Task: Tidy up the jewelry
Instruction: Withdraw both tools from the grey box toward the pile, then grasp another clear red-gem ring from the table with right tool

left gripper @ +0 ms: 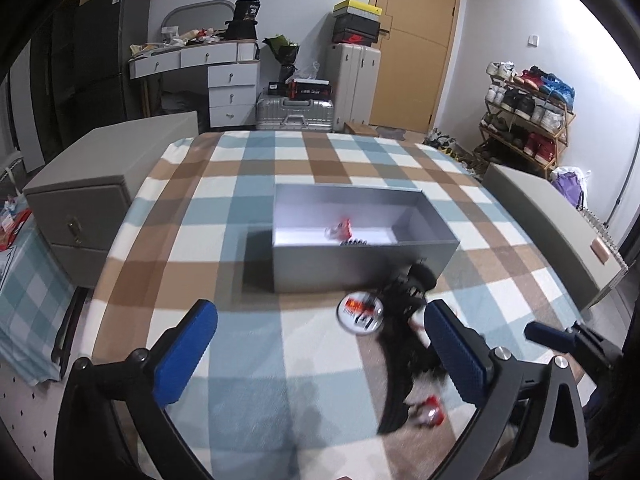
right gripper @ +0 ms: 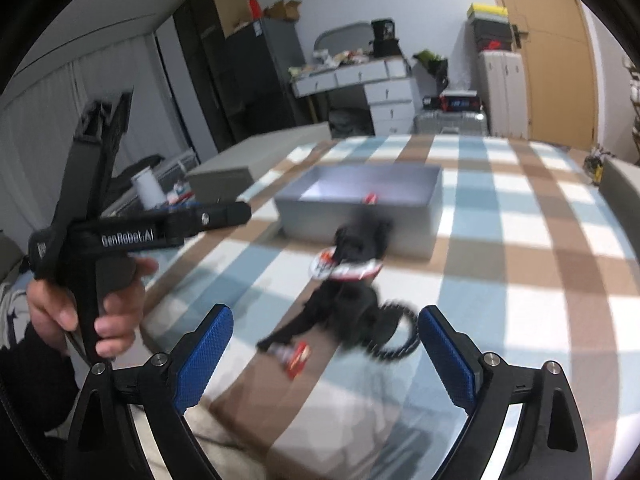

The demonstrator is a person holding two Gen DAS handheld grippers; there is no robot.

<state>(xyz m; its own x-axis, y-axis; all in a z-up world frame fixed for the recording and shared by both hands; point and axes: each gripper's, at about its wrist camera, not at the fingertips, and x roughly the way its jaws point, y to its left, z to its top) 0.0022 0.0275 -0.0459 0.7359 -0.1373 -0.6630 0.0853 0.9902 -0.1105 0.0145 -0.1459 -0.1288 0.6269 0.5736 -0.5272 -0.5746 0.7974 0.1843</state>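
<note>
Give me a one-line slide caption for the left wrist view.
Open left hand-held gripper over a plaid blanket, facing a grey box with black accessories piled before it.

Both cameras ride on the hand-held grippers and look forward and down along their own blue fingers across the checked blanket point(left gripper: 248, 360); the left wrist view faces the grey box point(left gripper: 360, 264) squarely, toward the door point(left gripper: 416, 40) and the desk point(left gripper: 208, 64); the right wrist view sits to its right, angled leftward, catching the left gripper point(right gripper: 236, 213) and the hand point(right gripper: 80, 304) holding it; both share the box, the dark jewelry pile point(right gripper: 352, 304), and the far wall.
</note>
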